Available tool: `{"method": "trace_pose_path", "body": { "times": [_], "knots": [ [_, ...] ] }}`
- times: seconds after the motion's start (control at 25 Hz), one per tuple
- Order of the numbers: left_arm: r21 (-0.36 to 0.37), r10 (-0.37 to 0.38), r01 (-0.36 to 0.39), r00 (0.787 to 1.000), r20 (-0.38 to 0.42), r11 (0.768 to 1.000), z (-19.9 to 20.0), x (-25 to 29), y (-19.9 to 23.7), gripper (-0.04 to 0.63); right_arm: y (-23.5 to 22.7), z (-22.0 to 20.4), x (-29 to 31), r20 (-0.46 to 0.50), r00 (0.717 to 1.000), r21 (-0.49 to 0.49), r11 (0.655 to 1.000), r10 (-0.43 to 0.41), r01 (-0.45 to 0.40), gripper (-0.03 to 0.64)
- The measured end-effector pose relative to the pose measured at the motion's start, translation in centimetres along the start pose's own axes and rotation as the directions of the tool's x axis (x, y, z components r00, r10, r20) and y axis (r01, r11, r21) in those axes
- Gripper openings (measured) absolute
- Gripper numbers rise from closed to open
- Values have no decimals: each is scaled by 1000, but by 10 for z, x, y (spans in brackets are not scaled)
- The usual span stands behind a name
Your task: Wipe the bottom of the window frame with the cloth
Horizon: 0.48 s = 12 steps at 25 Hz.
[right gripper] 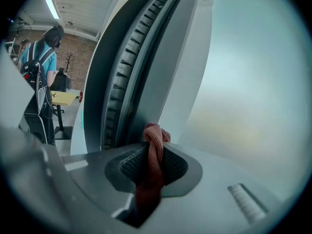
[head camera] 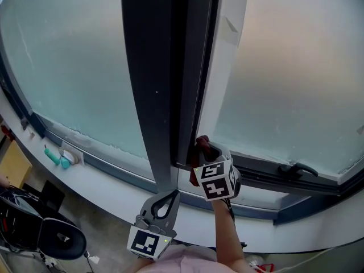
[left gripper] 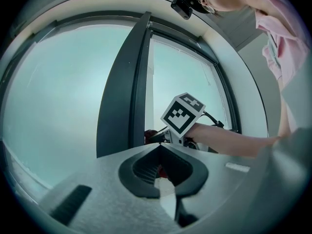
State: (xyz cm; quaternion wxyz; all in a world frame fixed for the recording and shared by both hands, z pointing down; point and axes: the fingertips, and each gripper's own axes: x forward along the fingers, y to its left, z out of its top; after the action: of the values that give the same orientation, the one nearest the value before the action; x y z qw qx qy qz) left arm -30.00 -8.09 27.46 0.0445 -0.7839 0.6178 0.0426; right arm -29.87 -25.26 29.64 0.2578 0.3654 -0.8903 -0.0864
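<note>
The right tool [right gripper: 151,149] clamps the cloth [right gripper: 156,133] — soft, light, limp, best pinched at its bunched middle — by the window frame [head camera: 259,171]; the left tool [left gripper: 158,149] is closed, empty.

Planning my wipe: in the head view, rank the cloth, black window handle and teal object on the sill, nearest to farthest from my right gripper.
1. Cloth: clamped in the right gripper.
2. Black window handle: to the right, on the lower frame.
3. Teal object: far left, on the sill.
</note>
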Motion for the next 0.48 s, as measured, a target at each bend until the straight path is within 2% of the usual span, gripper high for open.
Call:
{"method": "trace_pose_path", "body": {
  "times": [0.12, 0.24, 0.48],
  "knots": [
    [-3, -15, 15, 1000, -6, 1000, -2, 2, -2, -2, -1, -1, 0, -6, 1000, -16, 1000, -9, 9, 63],
    [-10, -31, 31, 997, -64, 999, -14, 1, -3, -2, -4, -4, -3, -18, 1000, -21, 1000, -23, 23, 63],
    [-24, -39, 38, 998, -51, 999, -13, 8, -5, -2, -15, -13, -9, -45, 998, -7, 999, -36, 36, 63]
  ]
}}
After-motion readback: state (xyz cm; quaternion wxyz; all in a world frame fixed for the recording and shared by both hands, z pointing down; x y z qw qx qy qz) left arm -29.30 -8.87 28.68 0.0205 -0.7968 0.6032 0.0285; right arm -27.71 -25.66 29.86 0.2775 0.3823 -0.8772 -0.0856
